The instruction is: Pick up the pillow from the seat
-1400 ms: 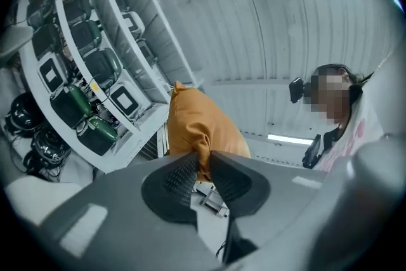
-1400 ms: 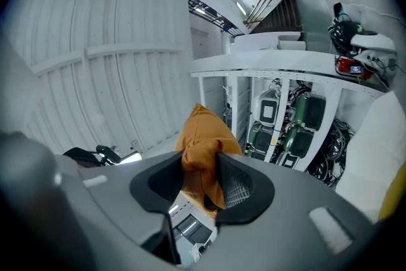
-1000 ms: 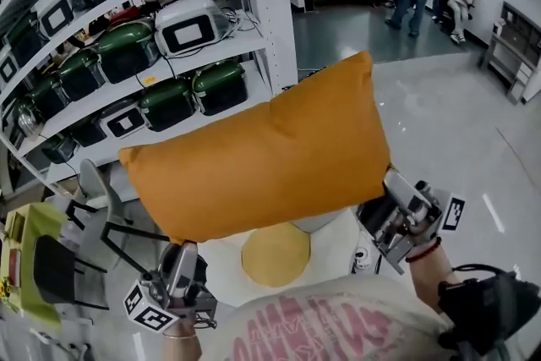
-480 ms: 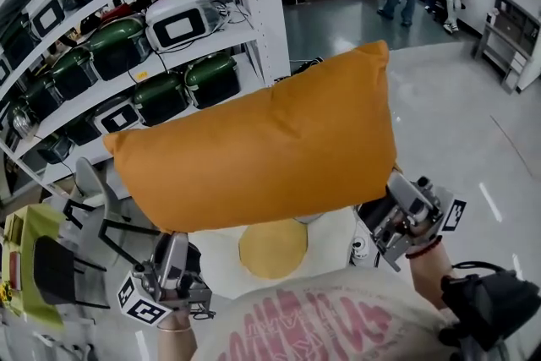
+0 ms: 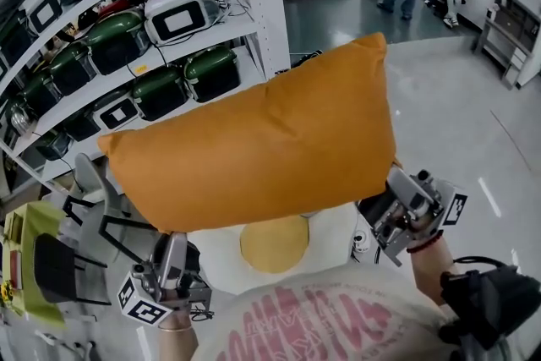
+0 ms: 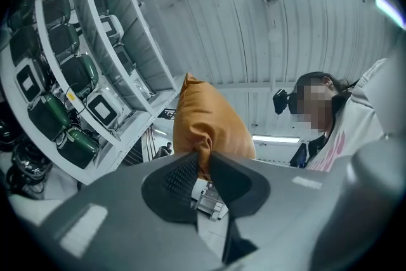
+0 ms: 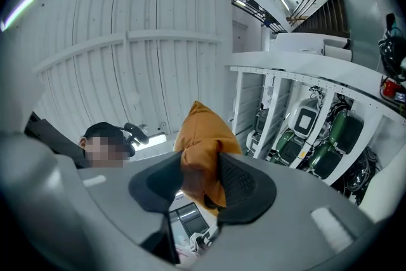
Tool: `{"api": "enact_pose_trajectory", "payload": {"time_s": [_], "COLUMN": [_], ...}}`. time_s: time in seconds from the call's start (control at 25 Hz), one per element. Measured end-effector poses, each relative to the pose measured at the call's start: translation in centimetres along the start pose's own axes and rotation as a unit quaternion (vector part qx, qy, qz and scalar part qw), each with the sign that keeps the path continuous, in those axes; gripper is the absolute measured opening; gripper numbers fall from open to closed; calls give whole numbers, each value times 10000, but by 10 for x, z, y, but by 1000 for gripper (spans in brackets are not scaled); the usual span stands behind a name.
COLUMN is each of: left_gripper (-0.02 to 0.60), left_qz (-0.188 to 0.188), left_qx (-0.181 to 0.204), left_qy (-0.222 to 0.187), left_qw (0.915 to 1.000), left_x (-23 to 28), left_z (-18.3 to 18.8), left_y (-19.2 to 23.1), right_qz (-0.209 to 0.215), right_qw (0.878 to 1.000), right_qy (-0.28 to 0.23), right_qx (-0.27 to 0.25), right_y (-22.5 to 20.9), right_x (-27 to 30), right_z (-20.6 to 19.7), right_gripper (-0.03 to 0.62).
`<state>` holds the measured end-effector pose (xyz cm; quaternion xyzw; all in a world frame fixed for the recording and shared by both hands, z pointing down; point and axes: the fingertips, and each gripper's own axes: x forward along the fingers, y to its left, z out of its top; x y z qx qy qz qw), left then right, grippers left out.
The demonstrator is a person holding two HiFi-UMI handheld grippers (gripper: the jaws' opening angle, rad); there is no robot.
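Two hand-held grippers (image 6: 202,165) (image 7: 202,168) pinch the pillow (image 5: 254,148); pink shirt print (image 5: 330,325) unreadable.

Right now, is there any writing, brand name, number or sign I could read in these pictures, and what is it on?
No text reads clearly.
Pink lettering on the person's shirt: warped and cut off, unreadable.
Left marker cube: black-and-white square patterns, no words.
Right marker cube: the same kind of pattern, no words.
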<state>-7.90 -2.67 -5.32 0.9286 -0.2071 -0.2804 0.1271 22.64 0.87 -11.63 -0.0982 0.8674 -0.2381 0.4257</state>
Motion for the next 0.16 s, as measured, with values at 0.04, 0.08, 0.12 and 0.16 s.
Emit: {"api": "enact_pose_trajectory", "payload": {"time_s": [0.04, 0.08, 0.12, 0.16], "left_gripper": [61, 61, 63, 63], "left_qz": [11, 20, 25, 29], "left_qx": [-2, -2, 1, 4], "left_qy": [19, 34, 47, 59], "left_qw": [10000, 10000, 10000, 10000], "left_x": [-1, -1, -2, -2], "left_z": [0, -1, -1, -1], "left_y": [1, 3, 4, 5], "right_qz": [-8, -17, -27, -36], "right_qw": [10000, 10000, 10000, 10000], "right_qy": [10, 11, 7, 1], "right_qx": [-3, -4, -2, 0], "right_y": [-1, -2, -4, -5], "right_x": [1, 1, 1, 1], "right_z": [-1, -1, -1, -1], "right_gripper": [163, 163, 163, 163]}}
